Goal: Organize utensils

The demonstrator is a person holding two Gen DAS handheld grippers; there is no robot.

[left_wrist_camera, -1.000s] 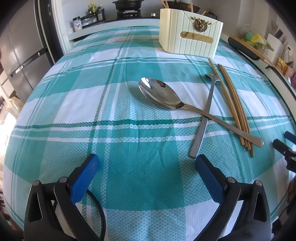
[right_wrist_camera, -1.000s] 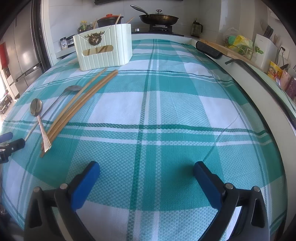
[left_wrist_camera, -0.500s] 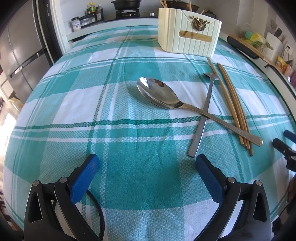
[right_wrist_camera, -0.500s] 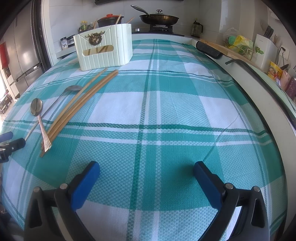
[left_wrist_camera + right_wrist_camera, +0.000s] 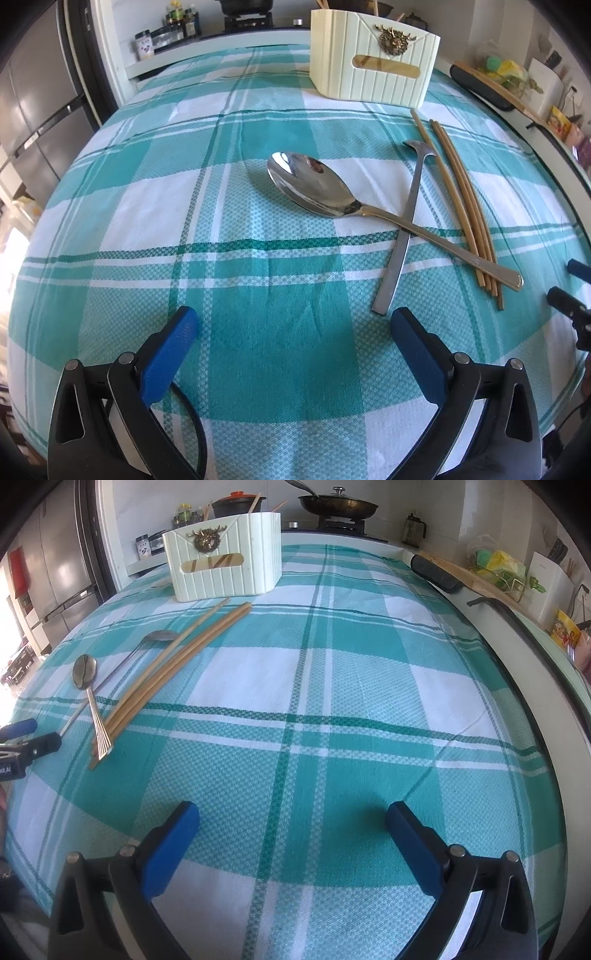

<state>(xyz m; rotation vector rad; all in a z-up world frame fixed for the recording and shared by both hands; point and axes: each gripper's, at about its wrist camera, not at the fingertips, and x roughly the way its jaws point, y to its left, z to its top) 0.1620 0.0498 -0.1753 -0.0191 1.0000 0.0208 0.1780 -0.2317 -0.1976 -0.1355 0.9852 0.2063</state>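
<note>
Utensils lie loose on the bench with the teal-and-white checked cloth (image 5: 258, 266): a large shiny steel spoon (image 5: 314, 186) crosses a second, darker steel utensil (image 5: 400, 243), beside four long wooden chopsticks (image 5: 465, 206). The cream ribbed plastic holder (image 5: 373, 62) stands behind them, well apart. The left tool (image 5: 291, 343) and the right tool (image 5: 291, 825) are both wide open and empty. A good first grasp is probably the spoon handle, which lies on top. No writing is readable, except a cut-off "ot.AI" on the left tool.

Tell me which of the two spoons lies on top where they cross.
The big spoon with the gold-toned handle lies on top; its handle runs over the plain steel handle of the slimmer spoon, whose small bowl points toward the cream holder.
</note>
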